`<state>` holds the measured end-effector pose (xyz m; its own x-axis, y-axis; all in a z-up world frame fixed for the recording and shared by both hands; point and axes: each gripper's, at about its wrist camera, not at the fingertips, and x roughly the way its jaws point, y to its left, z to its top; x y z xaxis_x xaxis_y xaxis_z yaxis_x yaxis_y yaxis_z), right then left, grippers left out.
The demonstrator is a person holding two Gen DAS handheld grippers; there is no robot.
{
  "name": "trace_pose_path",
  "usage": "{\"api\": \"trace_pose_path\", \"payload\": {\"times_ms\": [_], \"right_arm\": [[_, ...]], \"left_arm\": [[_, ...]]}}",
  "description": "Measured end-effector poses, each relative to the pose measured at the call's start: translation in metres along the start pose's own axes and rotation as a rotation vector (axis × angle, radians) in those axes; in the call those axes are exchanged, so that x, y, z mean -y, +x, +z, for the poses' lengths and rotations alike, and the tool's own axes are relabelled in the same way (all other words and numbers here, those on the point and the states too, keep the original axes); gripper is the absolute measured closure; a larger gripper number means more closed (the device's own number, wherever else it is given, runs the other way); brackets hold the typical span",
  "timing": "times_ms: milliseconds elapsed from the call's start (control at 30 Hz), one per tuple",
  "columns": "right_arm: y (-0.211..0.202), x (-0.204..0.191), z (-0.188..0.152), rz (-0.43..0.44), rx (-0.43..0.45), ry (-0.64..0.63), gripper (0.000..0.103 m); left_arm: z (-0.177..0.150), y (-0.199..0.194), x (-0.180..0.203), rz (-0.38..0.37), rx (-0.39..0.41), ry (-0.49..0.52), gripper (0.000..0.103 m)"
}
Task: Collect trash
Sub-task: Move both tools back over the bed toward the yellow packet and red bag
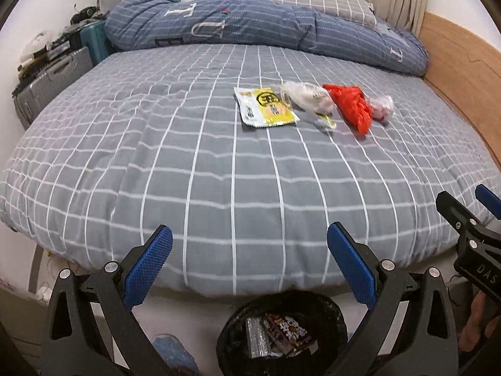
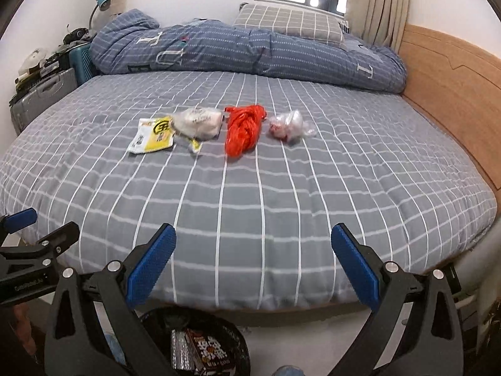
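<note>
your left gripper (image 1: 249,239) and right gripper (image 2: 253,239) both gape wide and empty above the near edge of the bed (image 2: 281,206). mid-bed sits a row: yellow packet (image 2: 152,135), white wrapper (image 2: 198,122), red bag (image 2: 243,130), clear bag (image 2: 289,126) (neighbours close together). the bin (image 1: 281,335) on the floor already has wrappers inside.

Trash bin (image 1: 283,335) cut off by bottom edge in both views, its rim partly hidden by gripper arms, print on yellow packet (image 1: 266,106) too small to be read, clutter at 10 o'clock (image 1: 47,53) blurred, items not told apart.
</note>
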<state>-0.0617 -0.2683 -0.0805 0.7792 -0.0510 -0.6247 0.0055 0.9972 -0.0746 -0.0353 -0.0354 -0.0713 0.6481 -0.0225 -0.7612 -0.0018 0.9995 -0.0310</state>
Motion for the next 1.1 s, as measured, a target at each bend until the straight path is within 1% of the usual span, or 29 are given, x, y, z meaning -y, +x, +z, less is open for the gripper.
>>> {"api": "trace_pose_path", "payload": {"times_ms": [233,367,500,800,933,1000,1100], "right_arm": [[0.021,-0.005,0.029,0.019,0.005,-0.007,0.008],[0.035,-0.01,0.047,0.032,0.006,-0.004,0.008],[0.053,-0.014,0.066,0.033,0.004,-0.009,0.008],[0.11,-0.007,0.106,0.016,-0.032,0.009,0.008],[0.138,-0.007,0.121,0.008,-0.05,-0.006,0.008],[0.154,-0.006,0.129,0.004,-0.06,-0.01,0.01],[0.172,-0.003,0.138,0.007,-0.075,-0.005,0.011]], "left_arm": [[0.033,0.021,-0.001,0.011,0.011,0.009,0.006],[0.056,0.041,-0.006,0.038,0.012,0.006,0.006],[0.073,0.062,-0.012,0.015,-0.017,-0.029,0.006],[0.115,0.104,0.002,0.016,-0.024,0.003,0.006],[0.129,0.135,0.012,-0.002,-0.06,0.013,0.006],[0.137,0.151,0.015,-0.004,-0.08,0.015,0.006],[0.147,0.168,0.016,-0.021,-0.096,-0.009,0.006]]}}
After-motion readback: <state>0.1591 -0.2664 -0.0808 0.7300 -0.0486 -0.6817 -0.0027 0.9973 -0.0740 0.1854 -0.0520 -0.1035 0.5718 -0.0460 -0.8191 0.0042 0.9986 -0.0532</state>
